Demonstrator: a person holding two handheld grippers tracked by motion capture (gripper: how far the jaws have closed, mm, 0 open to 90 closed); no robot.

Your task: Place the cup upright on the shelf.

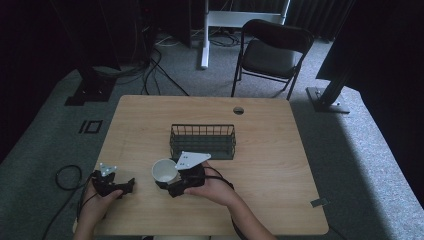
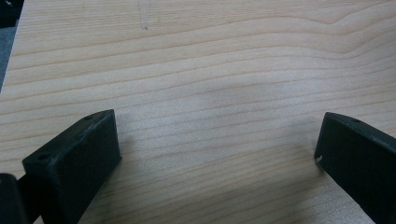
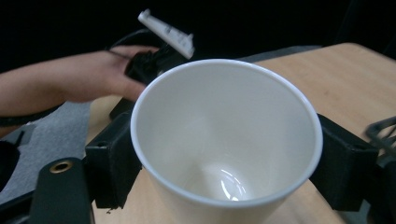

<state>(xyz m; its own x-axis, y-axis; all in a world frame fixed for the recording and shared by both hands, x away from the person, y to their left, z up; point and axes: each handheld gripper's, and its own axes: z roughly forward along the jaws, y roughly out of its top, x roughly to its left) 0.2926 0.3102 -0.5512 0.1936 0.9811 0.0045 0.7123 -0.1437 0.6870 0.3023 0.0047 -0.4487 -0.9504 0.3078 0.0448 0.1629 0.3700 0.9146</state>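
Grasp step: white paper cup (image 1: 164, 171) clamped in right gripper (image 1: 172, 180), near front-centre of tabletop (image 1: 270, 165).

Cup between the two black jaws, one pressed on each side of the wall just below the rim, mouth open and empty, tilted toward the right gripper view's camera; seated well down between the jaws. From the high view, cup at roughly 9 o'clock of the right hand (image 1: 212, 187), and at about 7 o'clock of the black wire basket (image 1: 202, 141), near but apart from it. Left gripper (image 1: 114, 186) parked at 9 o'clock of the cup, well apart, jaws spread wide over bare wood, nothing between. Next move, likely: lift and carry toward 1 o'clock into the basket; calls for a steady squeeze, thin wall may buckle, and clearance over the basket's near rim.
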